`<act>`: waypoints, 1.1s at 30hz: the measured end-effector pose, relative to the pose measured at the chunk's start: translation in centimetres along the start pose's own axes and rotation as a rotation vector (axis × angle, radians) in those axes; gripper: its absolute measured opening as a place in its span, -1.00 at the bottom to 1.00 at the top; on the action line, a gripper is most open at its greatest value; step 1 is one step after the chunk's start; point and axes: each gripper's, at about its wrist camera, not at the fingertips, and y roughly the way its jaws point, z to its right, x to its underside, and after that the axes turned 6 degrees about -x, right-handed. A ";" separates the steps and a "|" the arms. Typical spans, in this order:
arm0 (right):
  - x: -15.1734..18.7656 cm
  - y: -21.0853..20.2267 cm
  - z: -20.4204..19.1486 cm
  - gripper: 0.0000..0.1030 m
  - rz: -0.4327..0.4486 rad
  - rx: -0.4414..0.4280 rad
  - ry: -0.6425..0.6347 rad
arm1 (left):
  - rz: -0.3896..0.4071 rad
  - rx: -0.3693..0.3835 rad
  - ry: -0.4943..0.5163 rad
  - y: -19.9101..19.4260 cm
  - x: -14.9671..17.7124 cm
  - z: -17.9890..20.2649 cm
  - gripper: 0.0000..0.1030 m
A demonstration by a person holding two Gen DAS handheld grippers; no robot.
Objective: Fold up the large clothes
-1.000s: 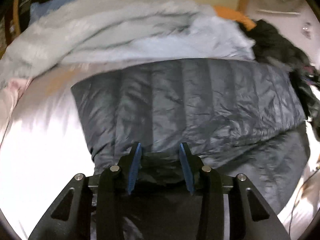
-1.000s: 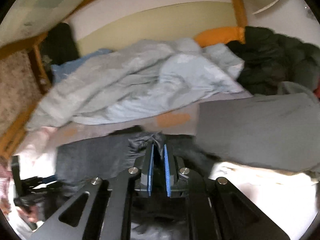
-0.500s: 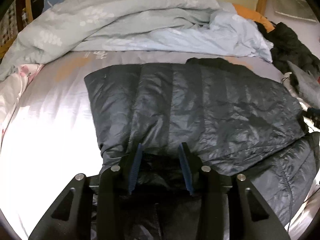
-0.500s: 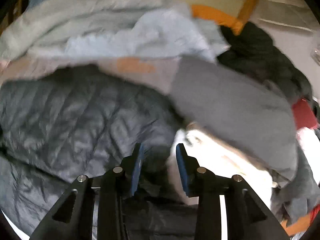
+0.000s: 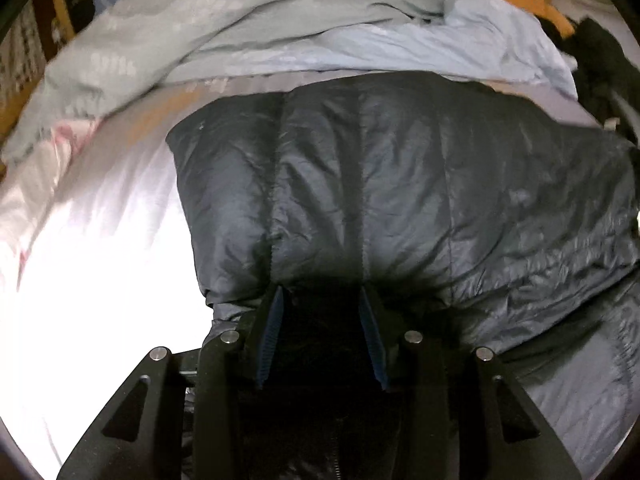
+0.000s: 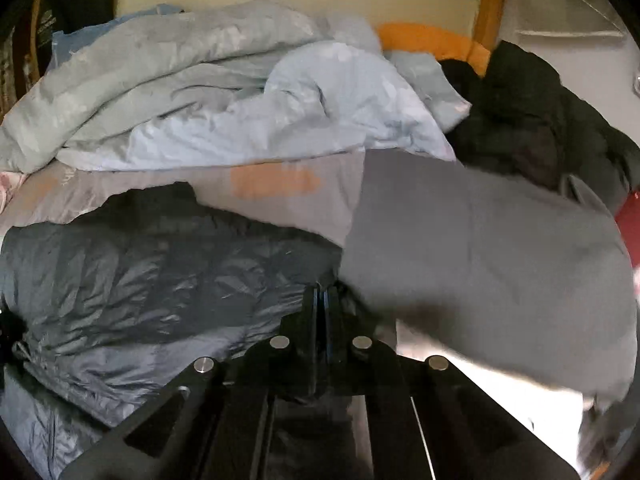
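Observation:
A dark grey quilted puffer jacket point(image 5: 400, 184) lies folded across the bed. In the left wrist view my left gripper point(image 5: 322, 312) is shut on a thick dark bunch of its near edge, which fills the gap between the blue pads. In the right wrist view the jacket point(image 6: 160, 280) spreads to the left. My right gripper point(image 6: 322, 300) sits at its right edge. Its jaws are closing, the pads all but together, and I see no cloth between them.
A flat grey garment point(image 6: 480, 260) lies right of the jacket. A crumpled pale blue duvet point(image 6: 240, 100) is heaped along the back, with an orange pillow point(image 6: 432, 40) and a pile of black clothes point(image 6: 532, 120) at the back right. White sheet point(image 5: 100, 260) shows at the left.
The right gripper let go of the jacket cloth it pinched, opened, swung right and down, then shut again. The left gripper sank slightly toward the bed, still holding the jacket.

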 end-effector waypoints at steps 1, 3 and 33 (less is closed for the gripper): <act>0.1 1.2 0.5 -0.93 -0.039 0.022 0.031 | 0.003 -0.004 0.003 0.0 0.0 0.0 -0.25; 0.5 2.7 1.1 -0.93 -0.074 0.037 0.060 | 0.002 0.015 -0.014 0.0 0.0 -0.4 -0.24; 4.5 5.6 -1.9 -0.54 -0.279 -0.137 0.044 | -0.114 -0.021 -0.246 2.9 -1.0 -6.0 0.08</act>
